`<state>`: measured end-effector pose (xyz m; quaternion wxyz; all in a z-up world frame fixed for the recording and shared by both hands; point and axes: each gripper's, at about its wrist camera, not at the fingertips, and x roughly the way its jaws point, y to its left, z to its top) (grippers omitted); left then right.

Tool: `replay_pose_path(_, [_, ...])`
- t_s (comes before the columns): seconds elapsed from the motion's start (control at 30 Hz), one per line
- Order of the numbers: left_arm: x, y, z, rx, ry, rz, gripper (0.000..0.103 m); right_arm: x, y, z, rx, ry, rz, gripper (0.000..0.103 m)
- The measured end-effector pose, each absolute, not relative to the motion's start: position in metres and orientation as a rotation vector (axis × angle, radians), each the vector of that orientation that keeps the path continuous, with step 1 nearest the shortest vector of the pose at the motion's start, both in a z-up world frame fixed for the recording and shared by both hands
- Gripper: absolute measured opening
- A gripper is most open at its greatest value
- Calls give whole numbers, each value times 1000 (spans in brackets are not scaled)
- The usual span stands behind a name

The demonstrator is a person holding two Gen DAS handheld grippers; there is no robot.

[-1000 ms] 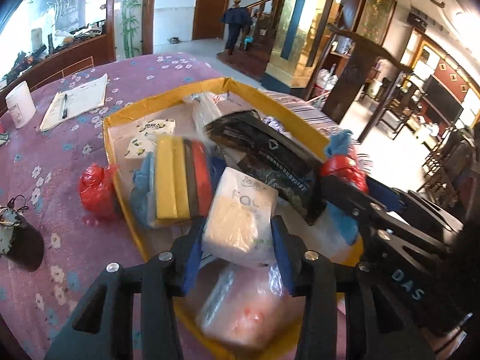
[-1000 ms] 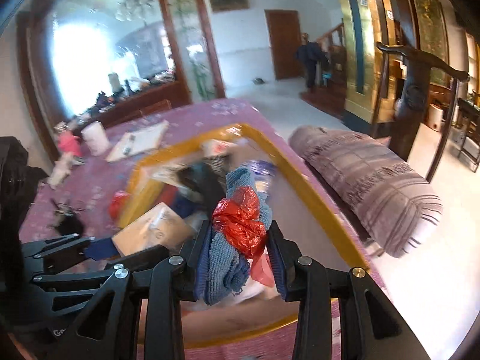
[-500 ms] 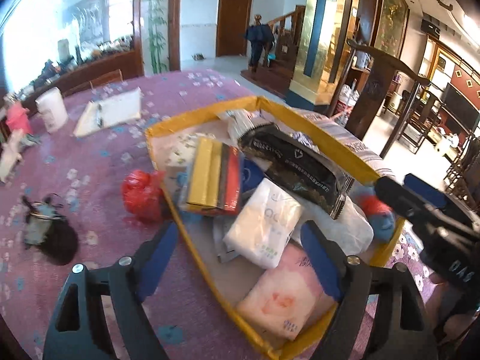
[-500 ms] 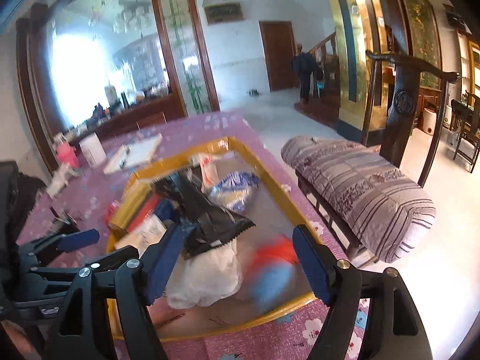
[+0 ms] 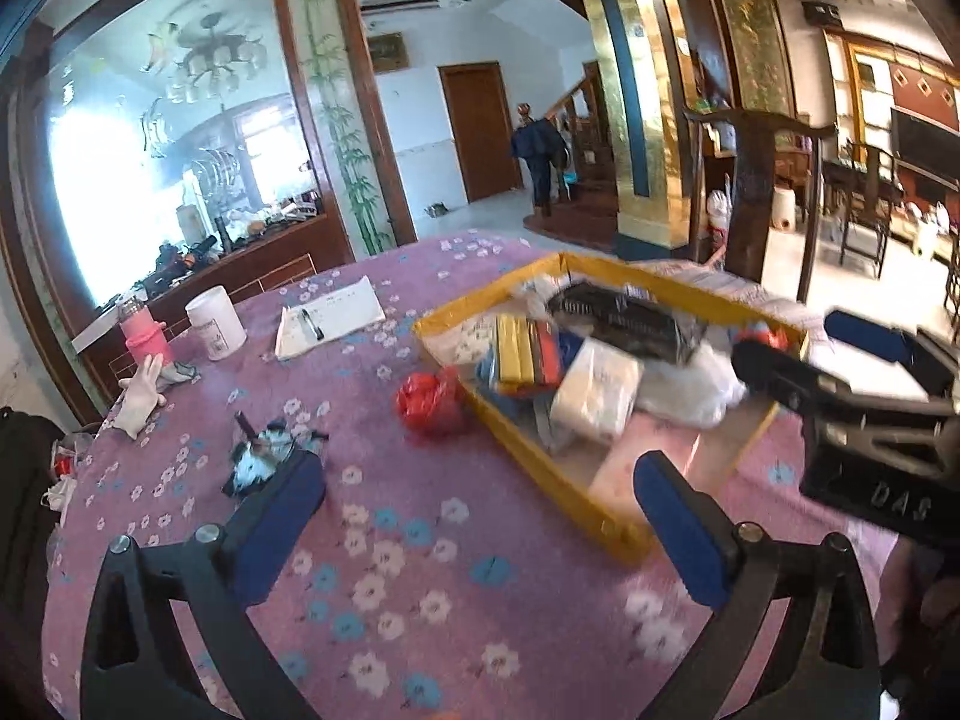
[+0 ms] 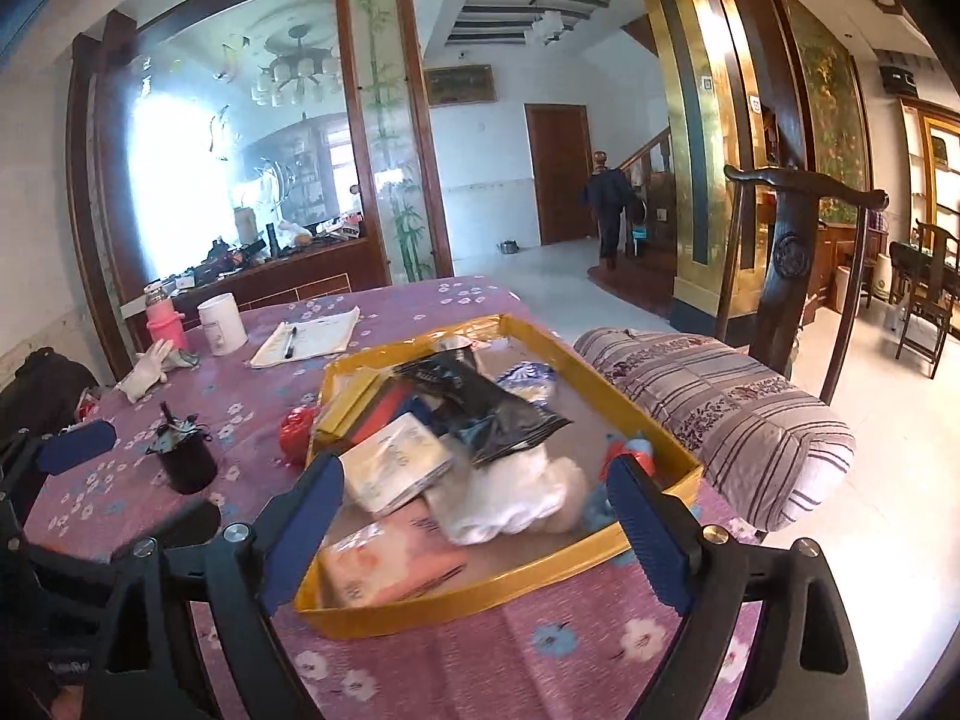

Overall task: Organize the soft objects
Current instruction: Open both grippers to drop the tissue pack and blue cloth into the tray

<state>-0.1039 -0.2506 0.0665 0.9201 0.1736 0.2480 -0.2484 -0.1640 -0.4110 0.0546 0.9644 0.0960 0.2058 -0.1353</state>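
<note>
A yellow tray [image 6: 600,546] on the purple flowered tablecloth holds a white tissue pack [image 6: 396,468], a black packet [image 6: 480,396], a white bag [image 6: 516,498], a pink pack [image 6: 390,564], coloured sponges [image 5: 525,348] and a red-and-blue cloth bundle [image 6: 630,450]. A red bag [image 5: 429,402] lies outside the tray's left rim. My left gripper [image 5: 477,474] hangs above the cloth before the tray [image 5: 540,480], its jaws opening, nothing between them. My right gripper [image 6: 474,471] hovers at the tray's near edge, jaws opening too, holding nothing.
On the table's left lie a black pouch [image 6: 186,456], a white glove [image 6: 147,366], a pink bottle [image 6: 165,318], a white cup [image 6: 222,324] and a notebook with pen [image 6: 306,339]. A striped cushion [image 6: 720,414] rests on a chair right of the tray. A person [image 6: 612,210] stands by the far stairs.
The left gripper let go of the white tissue pack and the right let go of the red-and-blue bundle. Both objects now lie in the tray. Both grippers opened wide and drew back.
</note>
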Motion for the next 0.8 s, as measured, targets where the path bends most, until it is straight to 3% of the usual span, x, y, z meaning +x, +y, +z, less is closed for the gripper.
replay_pose_path(0.2, [-95, -240, 49, 321, 613, -494, 103, -164, -394, 55, 171, 420, -275, 92])
replay_pose_path(0.8, [-89, -234, 32, 386, 640, -384, 103, -153, -385, 46, 165, 455, -276, 92])
